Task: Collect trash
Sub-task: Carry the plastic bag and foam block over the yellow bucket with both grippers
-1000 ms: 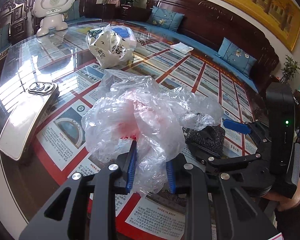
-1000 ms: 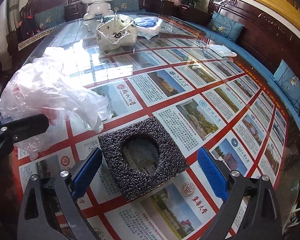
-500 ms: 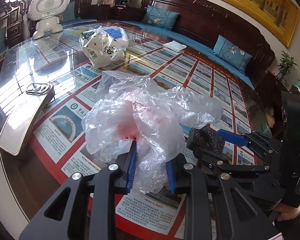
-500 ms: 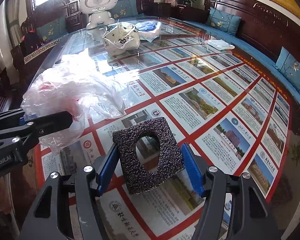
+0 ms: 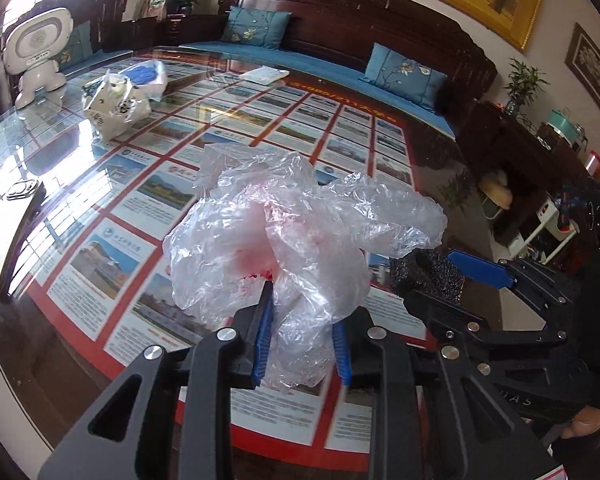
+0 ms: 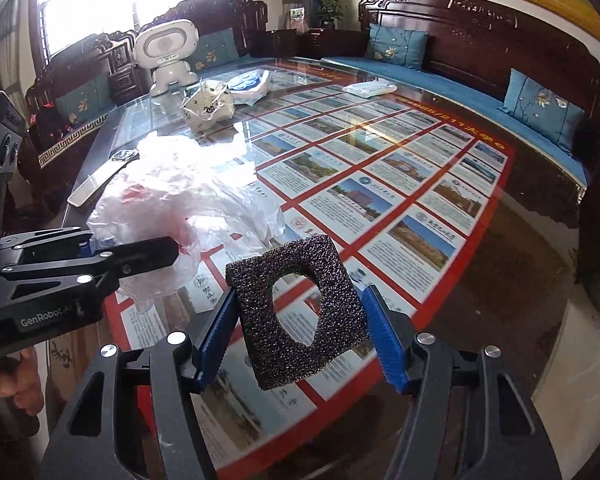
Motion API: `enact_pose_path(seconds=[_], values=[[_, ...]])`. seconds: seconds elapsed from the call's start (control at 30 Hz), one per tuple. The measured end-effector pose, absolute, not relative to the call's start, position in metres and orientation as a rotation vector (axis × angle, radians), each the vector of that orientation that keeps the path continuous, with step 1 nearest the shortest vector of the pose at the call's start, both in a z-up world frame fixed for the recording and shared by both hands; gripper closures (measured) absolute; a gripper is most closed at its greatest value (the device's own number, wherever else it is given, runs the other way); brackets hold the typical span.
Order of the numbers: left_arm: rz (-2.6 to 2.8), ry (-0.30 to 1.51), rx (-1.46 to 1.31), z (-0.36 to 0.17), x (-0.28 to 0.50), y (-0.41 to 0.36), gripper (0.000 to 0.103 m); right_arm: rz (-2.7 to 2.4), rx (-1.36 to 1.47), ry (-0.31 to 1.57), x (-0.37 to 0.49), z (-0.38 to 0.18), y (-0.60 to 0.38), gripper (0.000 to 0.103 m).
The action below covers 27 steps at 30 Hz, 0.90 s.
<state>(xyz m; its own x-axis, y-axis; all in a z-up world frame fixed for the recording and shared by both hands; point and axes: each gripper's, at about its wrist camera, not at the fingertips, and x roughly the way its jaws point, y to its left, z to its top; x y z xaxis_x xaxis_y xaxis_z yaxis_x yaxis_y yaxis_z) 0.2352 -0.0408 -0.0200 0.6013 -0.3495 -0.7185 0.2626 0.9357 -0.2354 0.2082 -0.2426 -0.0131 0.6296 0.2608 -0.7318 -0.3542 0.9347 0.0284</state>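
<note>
My left gripper is shut on a crumpled clear plastic bag with a pink tinge and holds it above the glass table. The bag also shows in the right wrist view, at the left. My right gripper is shut on a black foam square with a round hole, lifted and tilted above the table's near edge. The foam and the right gripper show at the right of the left wrist view, just right of the bag.
A white printed bag and a blue-patterned bag lie far across the table. A white robot toy stands at the far left. A flat white device lies at the left edge. A white packet lies far back.
My right gripper closed on the foam square and lifted it off the table, tilting it. Both grippers rose and swung back from the table; the left kept hold of the plastic bag.
</note>
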Motion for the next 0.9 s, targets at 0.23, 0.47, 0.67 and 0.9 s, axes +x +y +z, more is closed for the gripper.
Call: enact_pose_path(seconds=[0.23,0.47,0.67,0.9], values=[[-0.474,0.849,-0.05,-0.008,0.209,-0.109,0.076,0.264,-0.077,0.768,0.158,0.006,-0.305,0.041],[-0.612,0.852,0.019,-0.002,0.183,-0.191,0.076,0.129,-0.024,0.742,0.107,0.014,-0.385,0.041],[-0.74,0.887,0.074,-0.011,0.155,-0.275,0.076,-0.011,0.036,0.757,0.065,0.004,-0.462,0.041],[-0.848,0.91,0.178,-0.026,0.123,-0.359,0.076,-0.131,0.104,0.801,0.022,-0.021,-0.529,0.041]])
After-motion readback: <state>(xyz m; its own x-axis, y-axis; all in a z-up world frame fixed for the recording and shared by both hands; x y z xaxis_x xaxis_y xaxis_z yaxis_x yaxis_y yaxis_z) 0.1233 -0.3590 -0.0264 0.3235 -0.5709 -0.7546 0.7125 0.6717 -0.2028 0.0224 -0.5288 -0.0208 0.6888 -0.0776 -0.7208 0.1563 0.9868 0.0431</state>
